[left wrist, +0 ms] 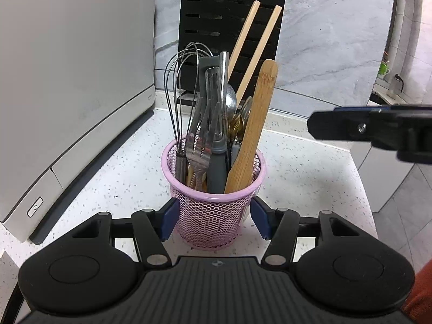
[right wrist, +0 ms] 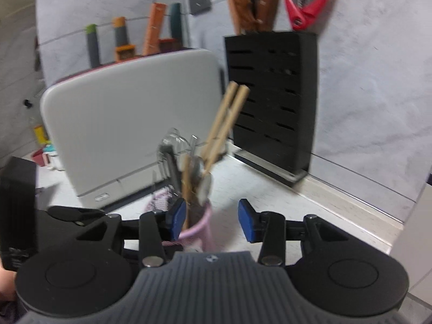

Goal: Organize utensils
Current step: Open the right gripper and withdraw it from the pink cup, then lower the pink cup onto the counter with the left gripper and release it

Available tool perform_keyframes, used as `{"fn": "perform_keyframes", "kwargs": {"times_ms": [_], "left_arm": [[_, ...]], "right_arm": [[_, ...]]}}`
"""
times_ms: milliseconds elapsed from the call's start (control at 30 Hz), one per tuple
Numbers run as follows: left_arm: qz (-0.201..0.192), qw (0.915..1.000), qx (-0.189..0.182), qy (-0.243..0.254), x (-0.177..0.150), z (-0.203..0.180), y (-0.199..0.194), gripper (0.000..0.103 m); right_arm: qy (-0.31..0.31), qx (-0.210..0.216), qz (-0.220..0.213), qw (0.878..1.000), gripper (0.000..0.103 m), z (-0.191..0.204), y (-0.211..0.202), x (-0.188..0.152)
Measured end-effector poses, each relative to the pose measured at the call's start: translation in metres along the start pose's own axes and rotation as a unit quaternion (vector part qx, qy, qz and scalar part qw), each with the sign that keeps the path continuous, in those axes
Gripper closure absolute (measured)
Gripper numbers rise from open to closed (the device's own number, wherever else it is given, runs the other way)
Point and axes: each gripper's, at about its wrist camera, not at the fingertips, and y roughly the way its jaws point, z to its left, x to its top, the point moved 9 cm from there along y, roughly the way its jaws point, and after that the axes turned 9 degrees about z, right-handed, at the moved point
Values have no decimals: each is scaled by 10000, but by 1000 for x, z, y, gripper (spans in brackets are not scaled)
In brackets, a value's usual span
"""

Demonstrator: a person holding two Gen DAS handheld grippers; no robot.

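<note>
A pink mesh cup (left wrist: 213, 210) stands on the speckled counter (left wrist: 129, 167). It holds a wire whisk (left wrist: 175, 86), forks (left wrist: 198, 140), spoons (left wrist: 230, 100), a wooden spatula (left wrist: 253, 124) and two chopsticks (left wrist: 259, 46). My left gripper (left wrist: 214, 221) is shut on the cup, with its blue pads pressed against both sides. My right gripper (right wrist: 213, 221) is open with nothing between its pads. In the blurred right wrist view, the cup (right wrist: 198, 226) sits just behind that gripper's left pad. The right gripper also shows in the left wrist view, reaching in from the right (left wrist: 378, 132).
A large grey-white appliance (left wrist: 67, 81) fills the left side. A black slotted knife block (right wrist: 272, 102) with wooden handles and red scissors (right wrist: 307, 2) stands against the marble wall. The counter ends at an edge (left wrist: 361, 183) on the right.
</note>
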Motion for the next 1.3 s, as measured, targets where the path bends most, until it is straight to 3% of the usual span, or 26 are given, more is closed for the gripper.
{"fn": "perform_keyframes", "kwargs": {"times_ms": [133, 300, 467, 633, 767, 1000, 1100, 1300], "left_arm": [[-145, 9999, -36, -15, -4, -2, -10, 21], [-417, 9990, 62, 130, -12, -10, -30, 18], [-955, 9950, 218, 190, -15, -16, -60, 13], [-1618, 9843, 637, 291, -16, -17, -94, 2], [-1993, 9752, 932, 225, -24, -16, -115, 1], [-2095, 9706, 1180, 91, -45, -15, -126, 0], [-2133, 9705, 1115, -148, -55, -8, -131, 0], [-1789, 9778, 1082, -130, -67, -8, -110, 0]], "right_arm": [[80, -277, 40, 9996, 56, -12, 3, -5], [262, -380, -41, 9989, 49, -20, -3, -13], [205, -537, -457, 9973, 43, -13, -17, -15], [249, -700, -1008, 9921, 42, -9, -40, -18], [310, -768, -1248, 9887, 35, -3, -54, -29], [346, -793, -1377, 9867, 26, 15, -71, -59], [361, -767, -1289, 9880, 24, 19, -71, -76], [234, -1050, -1085, 9883, 17, 21, -66, -96]]}}
